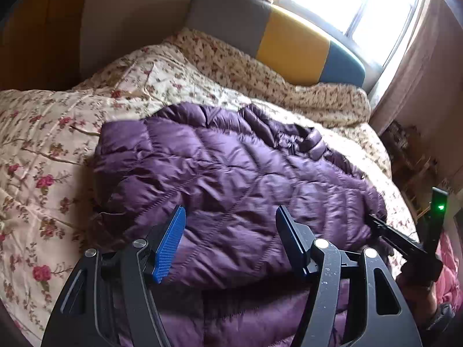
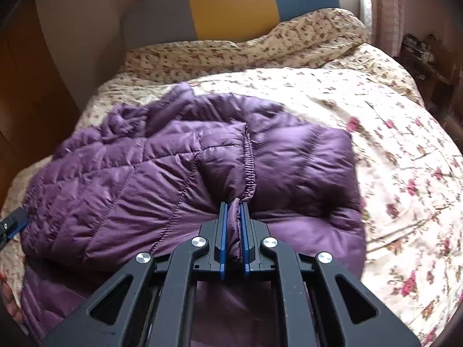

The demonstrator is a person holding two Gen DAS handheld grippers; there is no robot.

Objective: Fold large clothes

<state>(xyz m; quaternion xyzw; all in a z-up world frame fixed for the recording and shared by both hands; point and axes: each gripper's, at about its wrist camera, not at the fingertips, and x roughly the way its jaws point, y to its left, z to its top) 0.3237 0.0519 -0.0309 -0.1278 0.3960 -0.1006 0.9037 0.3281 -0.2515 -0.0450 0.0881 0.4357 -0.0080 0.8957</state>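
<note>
A purple quilted down jacket (image 1: pixel 231 179) lies partly folded on a bed covered by a floral quilt (image 1: pixel 43 150), with a grey, yellow and blue headboard (image 1: pixel 289 49) behind it and a bright window (image 1: pixel 361 8) beyond. The right hand-held gripper (image 2: pixel 233 211) is clamped together on a pinch of the jacket's fabric just beside an elastic-gathered hem (image 2: pixel 250 167), its blue pads pressing the cloth from both sides, and the fabric is drawn up into a ridge towards the jaws. The left hand-held gripper (image 1: pixel 231 217) hovers over the near part of the jacket with its jaws apart; the purple fabric shows between the blue pad and the black finger, but neither presses on it. Pink curtains (image 1: pixel 419 86) hang beside the window.
</note>
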